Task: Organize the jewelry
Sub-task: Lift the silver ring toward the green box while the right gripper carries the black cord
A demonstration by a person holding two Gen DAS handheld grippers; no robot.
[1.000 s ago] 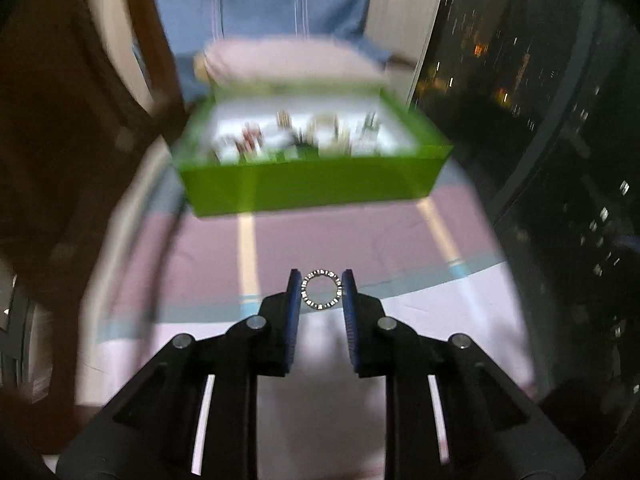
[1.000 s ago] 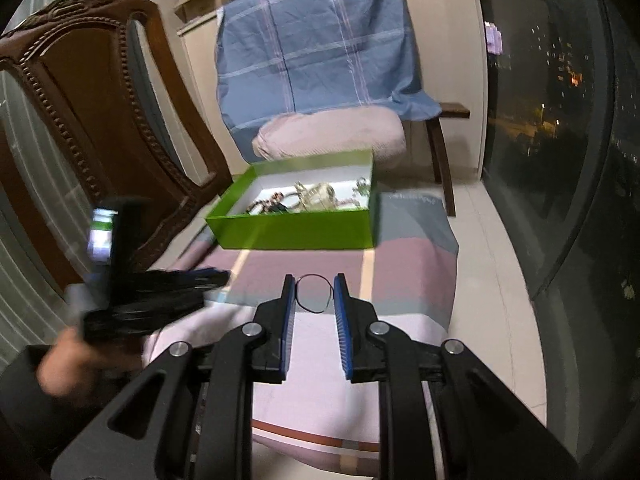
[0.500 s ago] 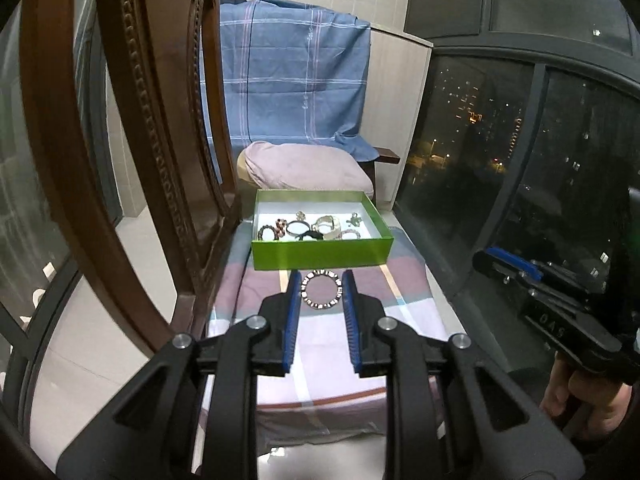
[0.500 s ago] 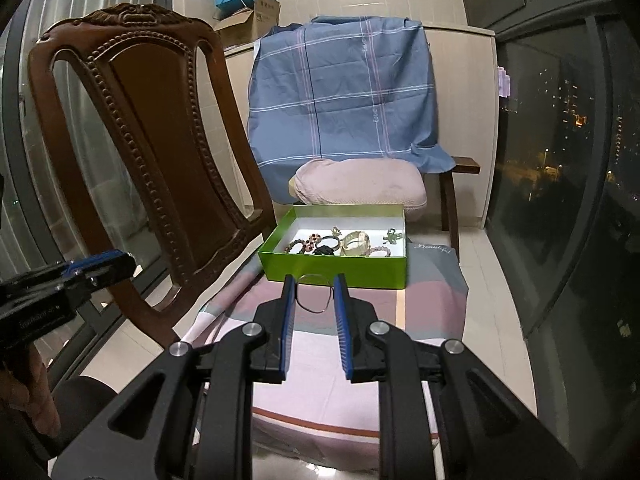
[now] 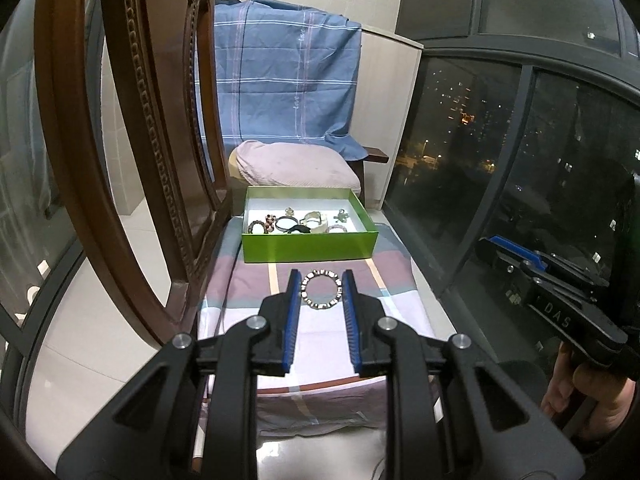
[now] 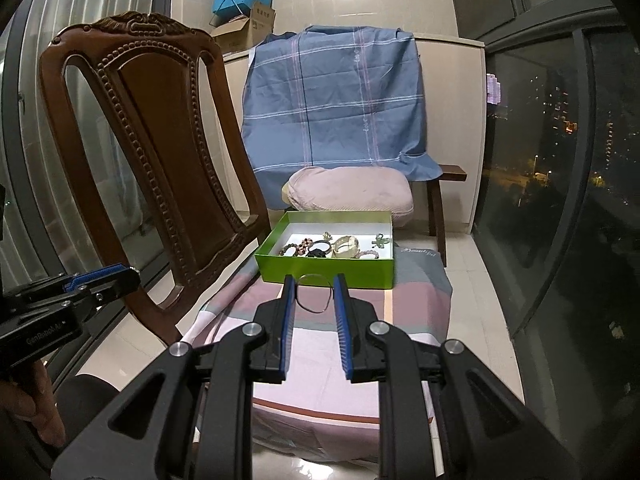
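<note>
Both tools have pulled back; left tool (image 5: 321,289) pinches bracelet (image 5: 321,289), right tool (image 6: 314,293) pinches ring (image 6: 315,293), box (image 5: 308,247) straight ahead.

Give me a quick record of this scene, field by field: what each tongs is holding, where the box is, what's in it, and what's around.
left tongs: shut on beaded bracelet
right tongs: shut on thin dark loop
green box: open, on striped cloth, ahead of both tongs
box contents: several bracelets and small ornaments
surroundings: wooden chair on the left, pink cushion behind box, dark window on the right
</note>
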